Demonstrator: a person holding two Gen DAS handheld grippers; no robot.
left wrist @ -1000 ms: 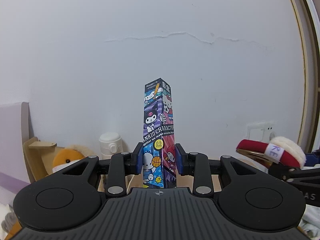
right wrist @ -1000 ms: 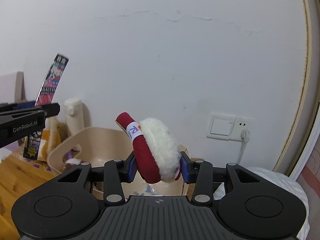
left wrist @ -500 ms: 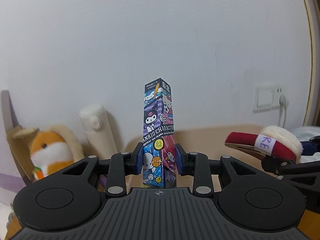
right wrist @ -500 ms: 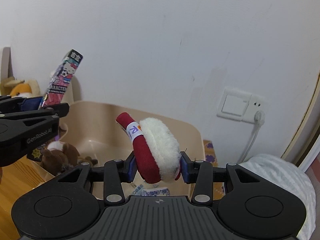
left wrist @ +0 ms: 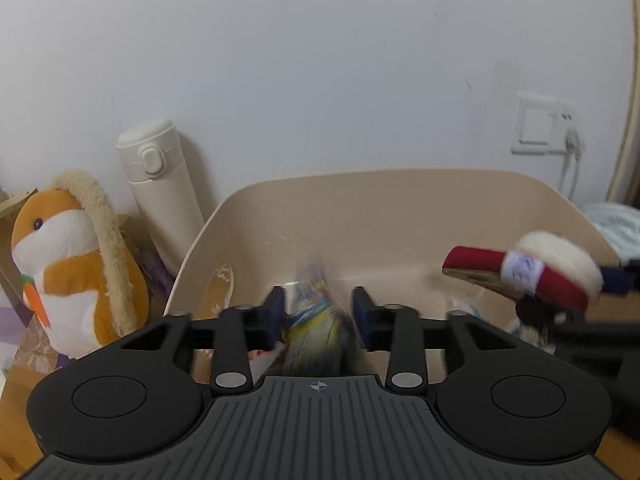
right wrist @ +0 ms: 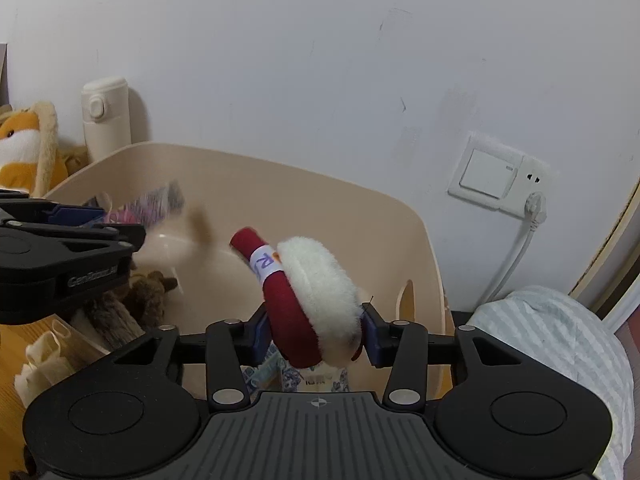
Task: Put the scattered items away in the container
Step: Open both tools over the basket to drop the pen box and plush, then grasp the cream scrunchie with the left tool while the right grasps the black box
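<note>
Tipped forward since half a second ago: printed box (left wrist: 316, 320), formerly upright between the left gripper's (left wrist: 318, 316) pads, now a motion-blurred streak slanting down toward the beige container (left wrist: 400, 200); both wrist views have dropped to look into the bin.

Left gripper: jaws apart, gaps visible on either side of the blurred box; whether a pad touches it, cannot tell.

Right gripper (right wrist: 316, 336): jaws clamped on the red-and-white plush piece (right wrist: 308, 280), white label band near its free red end, which points up-left over the container's interior.

Beige container: against the white wall, its left rim just beside the cream flask (left wrist: 160, 184). Brown plush toy (right wrist: 136, 300) lies inside near the left wall; printed packets (right wrist: 312, 378) lie at the near wall under the right gripper.

Orange-and-white plush (left wrist: 68, 264): left of the flask, outside the container.

Wall switch and socket (right wrist: 496, 176): right of the container, plug inserted.
</note>
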